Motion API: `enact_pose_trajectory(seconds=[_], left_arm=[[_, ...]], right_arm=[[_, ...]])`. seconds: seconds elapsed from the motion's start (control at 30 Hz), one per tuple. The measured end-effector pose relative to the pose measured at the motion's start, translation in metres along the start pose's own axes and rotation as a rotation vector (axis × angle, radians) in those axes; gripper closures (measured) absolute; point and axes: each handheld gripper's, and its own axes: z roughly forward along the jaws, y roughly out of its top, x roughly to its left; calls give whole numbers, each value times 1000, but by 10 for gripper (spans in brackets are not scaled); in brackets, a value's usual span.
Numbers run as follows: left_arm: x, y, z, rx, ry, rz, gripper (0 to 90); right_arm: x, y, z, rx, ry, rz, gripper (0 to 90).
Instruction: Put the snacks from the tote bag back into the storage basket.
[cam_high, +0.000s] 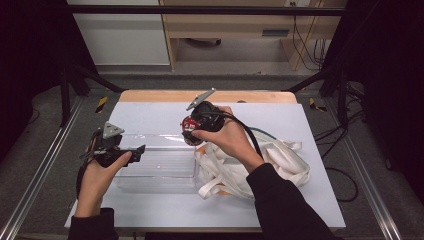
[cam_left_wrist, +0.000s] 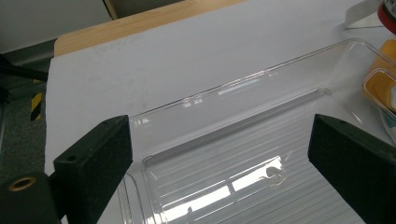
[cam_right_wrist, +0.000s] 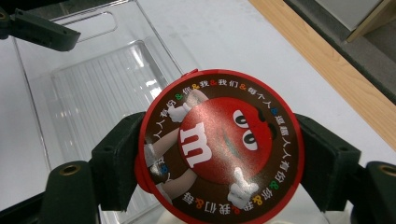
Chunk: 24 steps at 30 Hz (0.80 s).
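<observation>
A round red tin (cam_right_wrist: 219, 144) with a cartoon candy figure and a ring of characters on its lid sits between the jaws of my right gripper (cam_right_wrist: 222, 157), which is shut on its sides. In the high view the tin (cam_high: 188, 123) hangs over the far right corner of a clear plastic bin (cam_high: 155, 167). My left gripper (cam_high: 131, 153) is at the bin's left end. Its jaws stand wide apart over the ribbed bin floor (cam_left_wrist: 243, 158), with nothing pressed between them.
A white cloth bag (cam_high: 272, 160) with loose straps lies right of the bin under my right forearm. An orange package (cam_left_wrist: 380, 81) shows at the bin's right end. The white mat (cam_high: 150, 117) covers a wooden table (cam_high: 150, 96).
</observation>
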Motion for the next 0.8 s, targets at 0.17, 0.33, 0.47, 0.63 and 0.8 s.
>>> enact_pose_trajectory(seconds=[0.17, 0.33, 0.47, 0.63, 0.8], left_arm=[[1, 0, -1, -3, 0, -5, 65], [2, 0, -2, -3, 2, -4, 65], [4, -1, -2, -2, 3, -7, 65], [6, -2, -3, -4, 7, -13, 65], [8, -2, -4, -7, 9, -18, 65]], right_arm=[[3, 0, 3, 2, 7, -12, 251], [7, 1, 9, -3, 16, -19, 251], [11, 0, 14, -1, 24, -20, 251], [13, 1, 19, -3, 33, -22, 251], [18, 2, 23, -2, 45, -26, 252]])
